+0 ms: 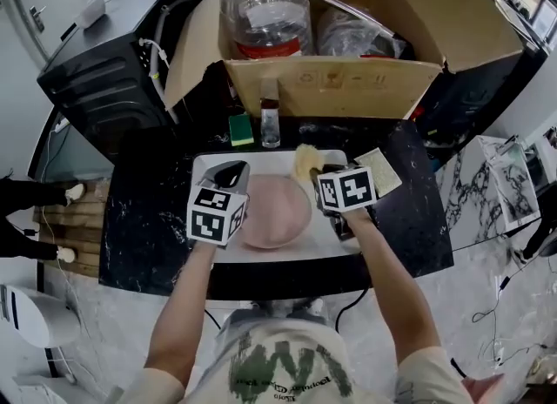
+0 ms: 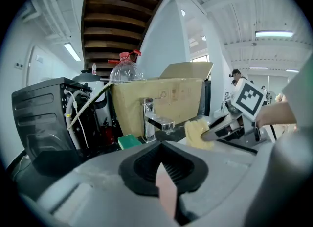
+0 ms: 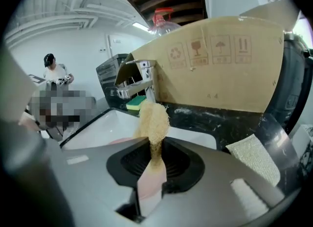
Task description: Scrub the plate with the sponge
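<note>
A pink plate (image 1: 277, 211) lies in the white sink (image 1: 207, 164). My left gripper (image 1: 229, 173) is at the plate's left edge and is shut on its rim; in the left gripper view a pink strip of the plate (image 2: 167, 192) shows between the jaws of that gripper (image 2: 164, 161). My right gripper (image 1: 318, 171) is shut on a yellow fibrous sponge (image 1: 305, 162), held over the plate's far right edge. In the right gripper view the sponge (image 3: 153, 119) sticks up from the gripper (image 3: 156, 155), with the plate (image 3: 120, 141) below it. The left gripper view also shows the sponge (image 2: 196, 133).
A chrome faucet (image 1: 270, 122) and a green sponge (image 1: 241, 130) stand behind the sink. A pale scouring cloth (image 1: 381, 171) lies on the black counter at the right. Behind is an open cardboard box (image 1: 335, 84) with a large water bottle (image 1: 264, 10); a dark appliance (image 1: 109, 71) stands at the left.
</note>
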`<state>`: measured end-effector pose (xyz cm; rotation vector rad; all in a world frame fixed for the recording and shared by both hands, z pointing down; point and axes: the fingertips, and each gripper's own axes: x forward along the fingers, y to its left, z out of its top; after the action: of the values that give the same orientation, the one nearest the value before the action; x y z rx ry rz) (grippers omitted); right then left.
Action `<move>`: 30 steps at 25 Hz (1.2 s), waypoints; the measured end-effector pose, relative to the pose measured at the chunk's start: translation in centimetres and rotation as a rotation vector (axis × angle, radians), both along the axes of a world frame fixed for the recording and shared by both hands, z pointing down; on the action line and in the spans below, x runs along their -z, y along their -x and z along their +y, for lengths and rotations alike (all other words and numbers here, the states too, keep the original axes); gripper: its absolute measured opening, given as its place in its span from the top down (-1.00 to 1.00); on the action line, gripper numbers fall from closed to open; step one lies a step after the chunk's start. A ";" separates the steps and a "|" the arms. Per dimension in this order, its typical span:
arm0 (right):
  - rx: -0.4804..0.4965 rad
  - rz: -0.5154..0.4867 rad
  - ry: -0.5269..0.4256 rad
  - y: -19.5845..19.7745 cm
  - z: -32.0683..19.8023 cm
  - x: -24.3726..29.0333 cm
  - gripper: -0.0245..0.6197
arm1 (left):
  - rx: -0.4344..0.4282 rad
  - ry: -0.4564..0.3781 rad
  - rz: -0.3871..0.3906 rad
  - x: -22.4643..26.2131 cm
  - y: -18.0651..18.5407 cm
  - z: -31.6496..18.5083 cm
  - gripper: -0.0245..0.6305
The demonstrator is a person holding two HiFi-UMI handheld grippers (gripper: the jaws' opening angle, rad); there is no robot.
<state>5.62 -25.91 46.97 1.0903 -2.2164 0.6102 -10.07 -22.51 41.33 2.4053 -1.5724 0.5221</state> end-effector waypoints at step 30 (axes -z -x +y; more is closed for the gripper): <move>-0.026 -0.115 -0.498 -2.9 1.5 12.2 0.74 | 0.109 -0.086 0.065 5.2 0.4 1.2 0.91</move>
<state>8.55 -24.46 34.74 1.3519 -2.5331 0.1274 -10.48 -21.31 36.13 2.3547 -1.7189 0.3599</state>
